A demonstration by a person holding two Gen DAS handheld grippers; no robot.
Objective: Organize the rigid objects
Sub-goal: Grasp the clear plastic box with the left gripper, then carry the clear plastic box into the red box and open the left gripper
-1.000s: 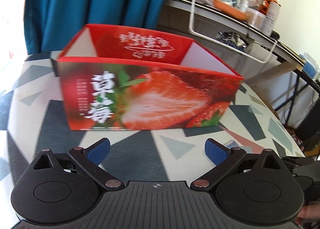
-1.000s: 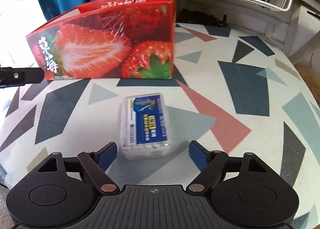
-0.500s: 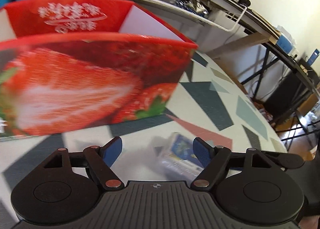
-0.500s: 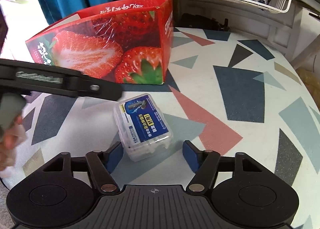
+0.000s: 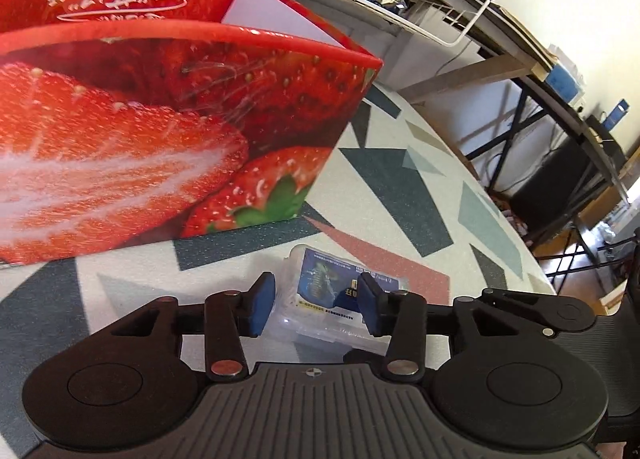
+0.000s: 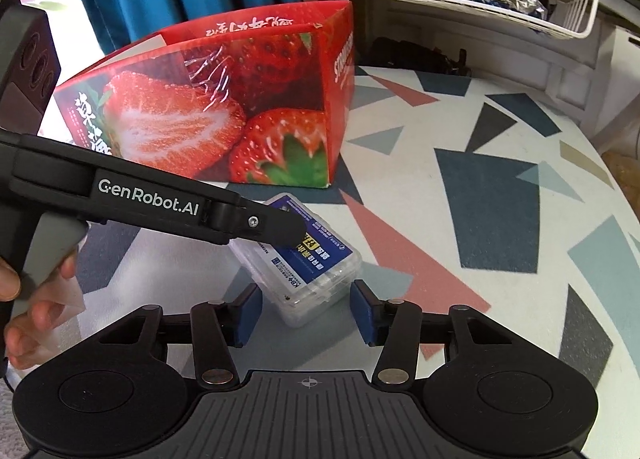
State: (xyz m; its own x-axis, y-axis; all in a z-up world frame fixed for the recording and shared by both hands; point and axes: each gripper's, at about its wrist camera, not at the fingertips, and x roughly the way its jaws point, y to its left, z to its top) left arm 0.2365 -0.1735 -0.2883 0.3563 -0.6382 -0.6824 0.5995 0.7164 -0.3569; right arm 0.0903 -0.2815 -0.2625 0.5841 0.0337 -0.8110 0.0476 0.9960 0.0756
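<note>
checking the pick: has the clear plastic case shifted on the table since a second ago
Yes. In the right wrist view the clear plastic case has turned, its far end now swung left toward the strawberry box.

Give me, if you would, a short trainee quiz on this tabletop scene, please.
1. True or false: the strawberry carton lies tipped on its side.
2. The label on the clear plastic box is mainly: A green, B blue, C orange.
3. Do the pads of the right claw press on the clear plastic box?
Key: 1 false, it stands upright, open at the top. 2 B. 3 No: its jaws have just been closing with the box between them, but a gap shows at each pad.
</note>
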